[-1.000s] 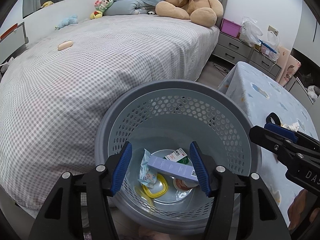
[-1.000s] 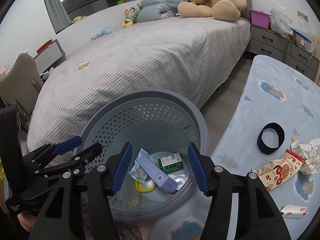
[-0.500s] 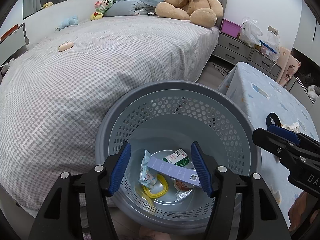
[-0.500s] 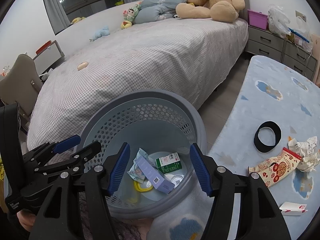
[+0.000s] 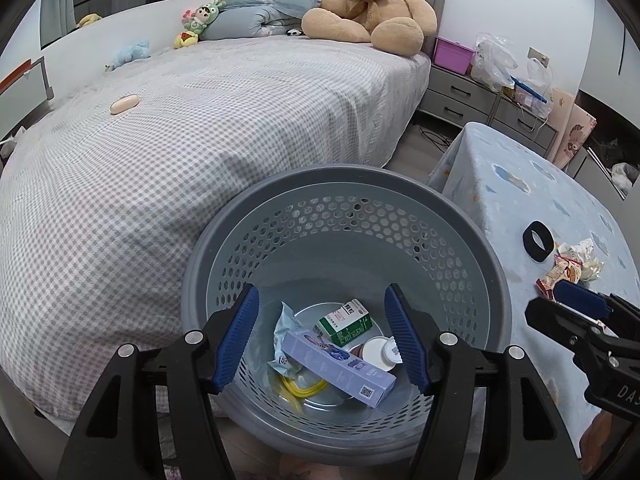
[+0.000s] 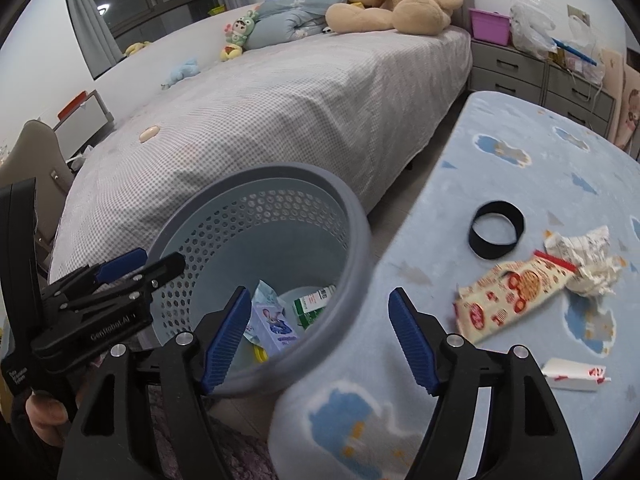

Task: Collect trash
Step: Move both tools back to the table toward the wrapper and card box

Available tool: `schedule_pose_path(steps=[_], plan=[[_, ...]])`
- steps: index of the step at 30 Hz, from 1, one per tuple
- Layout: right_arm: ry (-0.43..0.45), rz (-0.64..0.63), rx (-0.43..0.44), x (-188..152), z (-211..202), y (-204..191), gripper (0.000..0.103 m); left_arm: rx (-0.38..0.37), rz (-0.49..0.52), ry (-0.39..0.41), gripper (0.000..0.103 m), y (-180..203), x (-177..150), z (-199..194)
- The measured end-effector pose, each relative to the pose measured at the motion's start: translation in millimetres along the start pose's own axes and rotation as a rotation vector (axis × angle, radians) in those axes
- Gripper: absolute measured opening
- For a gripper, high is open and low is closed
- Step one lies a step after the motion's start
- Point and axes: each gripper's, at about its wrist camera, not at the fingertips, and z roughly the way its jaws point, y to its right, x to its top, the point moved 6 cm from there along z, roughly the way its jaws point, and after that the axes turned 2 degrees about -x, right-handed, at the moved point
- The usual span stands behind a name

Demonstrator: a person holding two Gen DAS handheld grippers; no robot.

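Note:
A grey perforated basket [image 5: 480, 264] stands between the bed and a low table. In it lie a purple box [image 5: 340, 364], a green-and-white carton [image 5: 346, 322], a crumpled wrapper [image 5: 286, 328] and a white lid [image 5: 378, 354]. My left gripper [image 5: 322, 292] hangs over the basket, jaws opening, nothing between them. My right gripper [image 6: 319, 294] straddles the basket's rim [image 6: 360, 240] and the table edge, jaws also opening and empty. On the table lie a red-and-cream snack wrapper [image 6: 516, 296], crumpled paper [image 6: 588, 264] and a small white packet [image 6: 574, 374].
A black ring [image 6: 496, 236] lies on the table's blue cloud-print cloth [image 6: 520, 152]. The checked bed [image 5: 200, 140] with a teddy bear [image 5: 368, 4] fills the left and back. Grey drawers [image 5: 460, 96] stand behind the table. A chair [image 6: 36, 148] is at far left.
The right gripper has shifted right, from over the basket towards the table, and its jaws have widened. The left gripper stays over the basket with its jaws slightly wider.

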Motion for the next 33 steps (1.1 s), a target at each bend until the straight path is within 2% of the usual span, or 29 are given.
schedule_pose_path(steps=[15, 22, 27, 33], plan=[[0.017, 0.146, -0.153, -47, -47, 82, 0.078, -0.044, 0.075, 0.026, 0.064, 45, -1, -9], [0.057, 0.211, -0.240, -61, -66, 121, 0.089, -0.069, 0.110, 0.031, 0.064, 67, -4, -14], [0.059, 0.236, -0.323, -71, -68, 148, 0.093, -0.080, 0.141, 0.033, 0.065, 84, -6, -15], [0.033, 0.285, -0.357, -81, -60, 173, 0.094, -0.089, 0.172, 0.028, 0.065, 100, -8, -14]])
